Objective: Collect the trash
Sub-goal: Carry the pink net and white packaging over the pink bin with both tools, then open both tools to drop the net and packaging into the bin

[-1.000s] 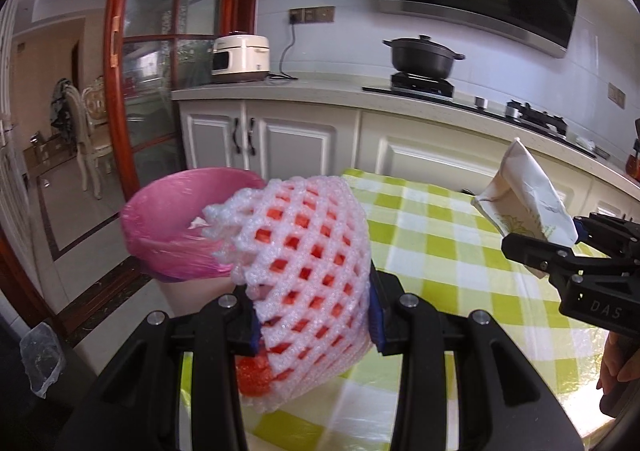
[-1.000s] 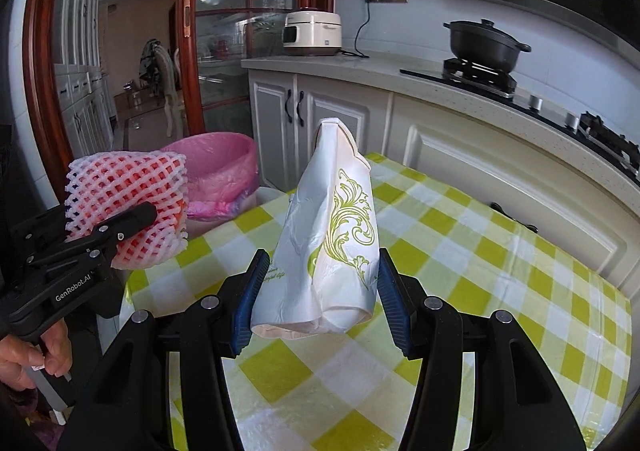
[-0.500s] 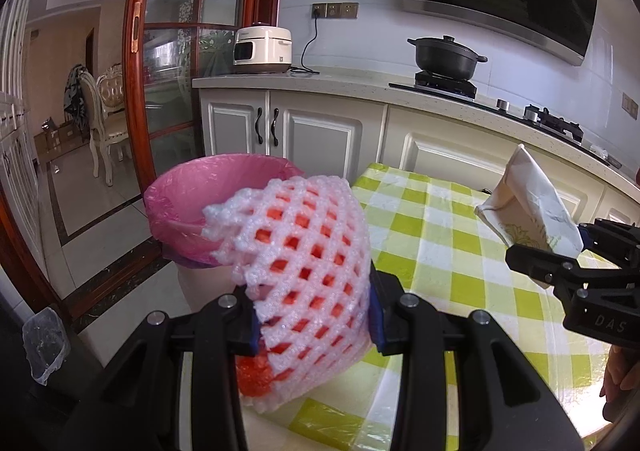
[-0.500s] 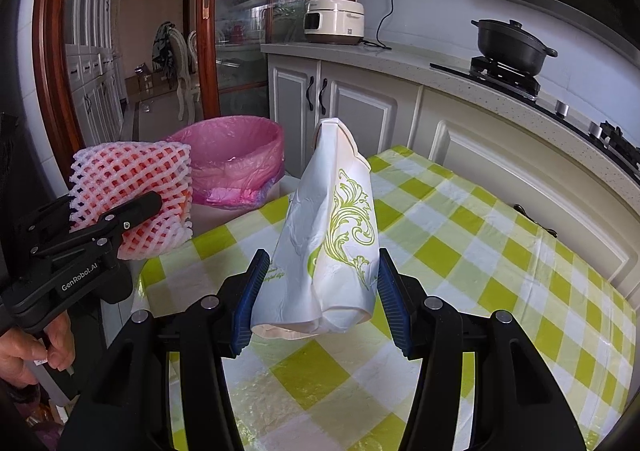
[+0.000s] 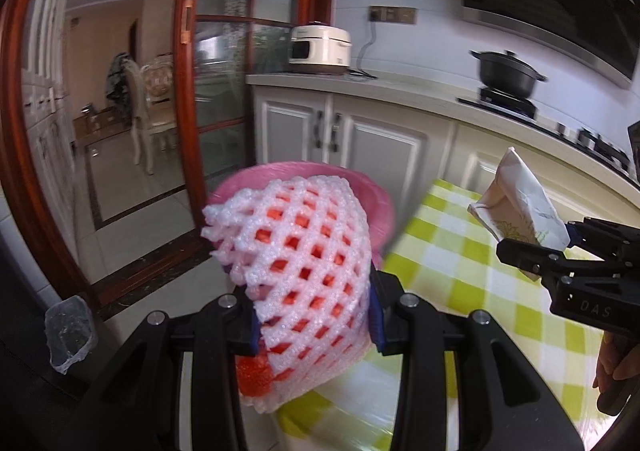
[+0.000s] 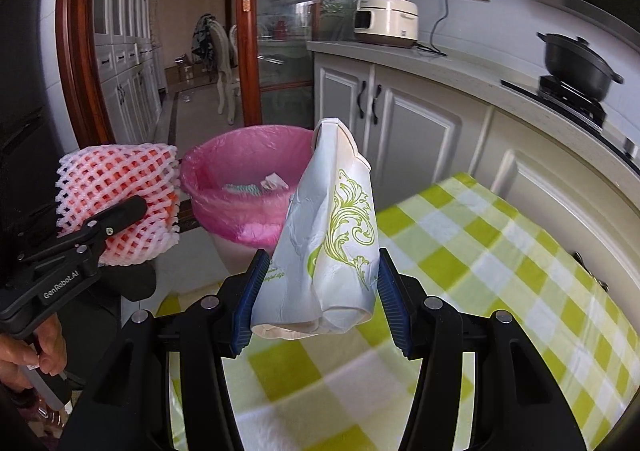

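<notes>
My left gripper (image 5: 314, 315) is shut on a pink-and-white foam fruit net (image 5: 304, 259), held off the table's left end just in front of the bin (image 5: 376, 195); it also shows in the right wrist view (image 6: 116, 203). My right gripper (image 6: 320, 307) is shut on a white paper bag with green print (image 6: 332, 247), held above the table's left edge; the bag shows in the left wrist view (image 5: 520, 211). The bin, lined with a pink bag (image 6: 240, 175), stands on the floor beyond the table's end and holds some scraps.
A table with a green-and-white checked cloth (image 6: 480, 271) is under and right of the grippers. White kitchen cabinets (image 6: 400, 107) run behind the bin. A red-framed glass door (image 6: 280, 31) stands at the back left. A clear plastic scrap (image 5: 68, 331) lies on the floor.
Both grippers have moved left toward the bin with their loads. The bin's inside now shows in the right wrist view.
</notes>
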Demonstrator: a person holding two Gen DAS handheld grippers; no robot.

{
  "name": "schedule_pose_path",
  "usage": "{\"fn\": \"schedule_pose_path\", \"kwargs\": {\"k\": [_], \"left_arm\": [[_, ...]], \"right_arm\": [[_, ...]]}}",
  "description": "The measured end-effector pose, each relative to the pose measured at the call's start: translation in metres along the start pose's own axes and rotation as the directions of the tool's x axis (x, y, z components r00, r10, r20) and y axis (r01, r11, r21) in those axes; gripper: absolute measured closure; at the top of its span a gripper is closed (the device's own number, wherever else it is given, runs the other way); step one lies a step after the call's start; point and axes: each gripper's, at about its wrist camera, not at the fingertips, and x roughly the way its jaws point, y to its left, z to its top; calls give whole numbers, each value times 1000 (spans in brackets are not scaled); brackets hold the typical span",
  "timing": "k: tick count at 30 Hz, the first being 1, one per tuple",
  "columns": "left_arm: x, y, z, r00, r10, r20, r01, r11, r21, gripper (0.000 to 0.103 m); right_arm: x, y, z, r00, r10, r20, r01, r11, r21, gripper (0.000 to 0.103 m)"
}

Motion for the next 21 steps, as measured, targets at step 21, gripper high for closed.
{"fn": "schedule_pose_path", "kwargs": {"k": [21], "left_arm": [[123,71,83,997,77,1,-77,996,-41,62]], "right_arm": [[140,19,94,979,199,-37,-201,977,-67,51]]}}
